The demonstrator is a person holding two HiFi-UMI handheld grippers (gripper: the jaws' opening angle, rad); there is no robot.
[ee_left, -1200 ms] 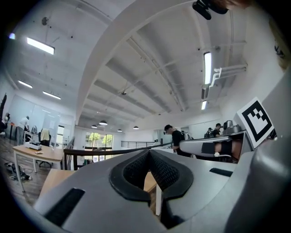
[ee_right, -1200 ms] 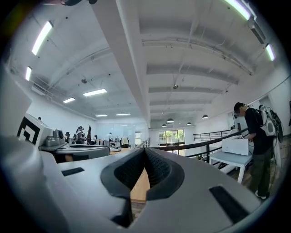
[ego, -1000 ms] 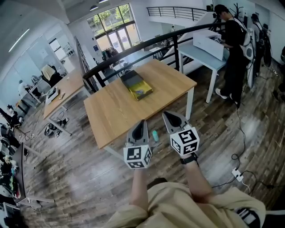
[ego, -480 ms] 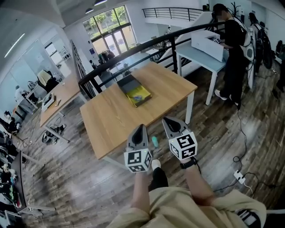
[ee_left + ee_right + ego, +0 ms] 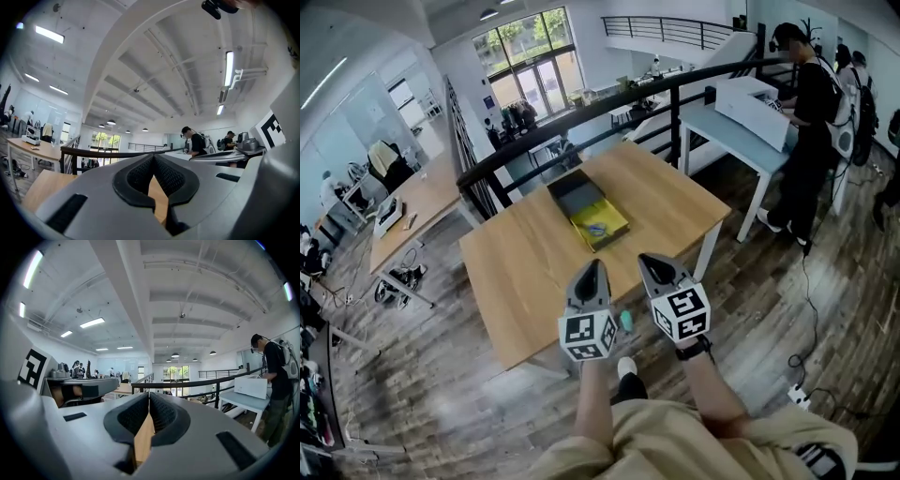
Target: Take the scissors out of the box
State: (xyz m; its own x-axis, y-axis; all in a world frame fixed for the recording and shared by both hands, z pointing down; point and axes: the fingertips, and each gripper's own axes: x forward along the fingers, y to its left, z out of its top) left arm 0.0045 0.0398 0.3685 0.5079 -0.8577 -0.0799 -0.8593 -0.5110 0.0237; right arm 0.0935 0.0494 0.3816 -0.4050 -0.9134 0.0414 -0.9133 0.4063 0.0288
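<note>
A light wooden tabletop point(image 5: 534, 272) carries an open dark box with a yellow lining point(image 5: 572, 192) towards its far edge, with blue-handled scissors point(image 5: 596, 229) inside. At the tabletop's near edge, my left gripper point(image 5: 594, 266) and right gripper point(image 5: 650, 261) hover, closed tight and empty.

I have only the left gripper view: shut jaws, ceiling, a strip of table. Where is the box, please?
Observer: The box lies open on the table's far half, ahead of the left gripper.
Operator: Is something in it?
Observer: Small bluish scissors, it seems, on its yellow floor.
Operator: And the right gripper?
Observer: Shut, empty, beside the left one.
</note>
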